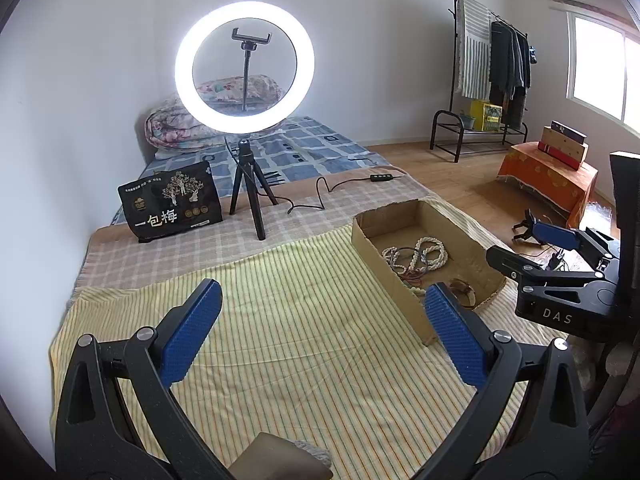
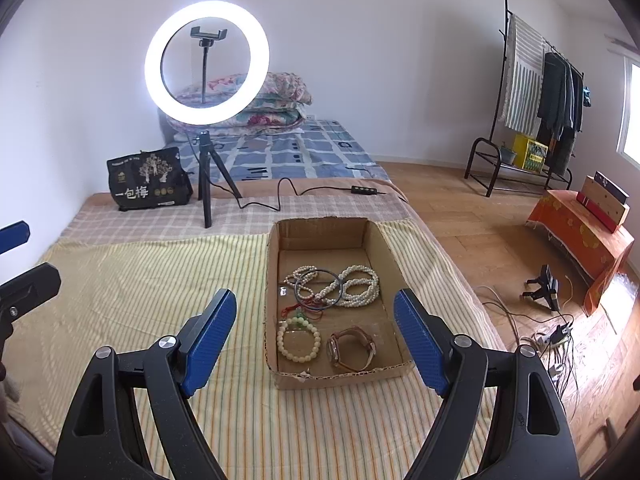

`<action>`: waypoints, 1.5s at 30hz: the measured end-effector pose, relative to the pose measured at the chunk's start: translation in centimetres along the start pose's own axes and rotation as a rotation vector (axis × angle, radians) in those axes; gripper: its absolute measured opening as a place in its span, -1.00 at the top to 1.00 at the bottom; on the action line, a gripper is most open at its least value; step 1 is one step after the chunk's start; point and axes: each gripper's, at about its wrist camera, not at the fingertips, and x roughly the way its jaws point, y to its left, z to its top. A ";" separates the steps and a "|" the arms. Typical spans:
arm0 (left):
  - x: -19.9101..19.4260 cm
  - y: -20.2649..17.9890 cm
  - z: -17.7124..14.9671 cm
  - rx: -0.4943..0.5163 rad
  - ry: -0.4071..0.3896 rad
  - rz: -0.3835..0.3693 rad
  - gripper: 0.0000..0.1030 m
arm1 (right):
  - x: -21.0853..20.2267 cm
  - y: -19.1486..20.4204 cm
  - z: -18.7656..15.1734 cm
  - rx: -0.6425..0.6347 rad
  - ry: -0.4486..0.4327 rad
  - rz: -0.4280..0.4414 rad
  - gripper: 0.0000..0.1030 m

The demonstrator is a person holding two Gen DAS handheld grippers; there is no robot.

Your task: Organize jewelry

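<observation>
A shallow cardboard box (image 2: 276, 280) lies on the striped cloth and holds the jewelry: a long white bead necklace (image 2: 356, 284), a dark bangle (image 2: 318, 288), red cords, a pale bead bracelet (image 2: 299, 340) and a brown-strap watch (image 2: 352, 348). My right gripper (image 2: 316, 332) is open and empty, hovering above the near end of the box. My left gripper (image 1: 324, 320) is open and empty over the cloth, left of the box (image 1: 384, 264). The necklace (image 1: 420, 254) shows there too. The right gripper (image 1: 560, 276) appears at the right edge of the left view.
A lit ring light on a tripod (image 2: 206, 184) and a black snack bag (image 2: 148, 180) stand at the back of the bed. Its cable and switch (image 2: 362, 189) run behind the box. Wood floor with cables (image 2: 552, 340), an orange-covered stand (image 2: 584, 236) and a clothes rack (image 2: 536, 112) lie right.
</observation>
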 end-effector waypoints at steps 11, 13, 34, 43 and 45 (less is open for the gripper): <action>-0.1 -0.6 0.0 0.004 -0.001 -0.007 -1.00 | 0.0 -0.1 0.0 0.003 0.000 -0.002 -0.57; 0.0 -0.6 0.0 0.004 0.000 -0.006 -1.00 | 0.0 -0.1 0.0 0.002 0.000 -0.001 -0.57; -0.1 -0.8 0.0 0.004 -0.001 -0.006 -1.00 | 0.0 -0.4 0.0 0.007 0.004 0.000 -0.57; -0.1 -0.7 0.0 0.004 -0.002 -0.006 -1.00 | 0.0 -0.4 0.0 0.007 0.004 0.000 -0.57; -0.1 -0.8 0.0 0.004 -0.002 -0.006 -1.00 | 0.0 -0.4 0.0 0.007 0.004 0.001 -0.57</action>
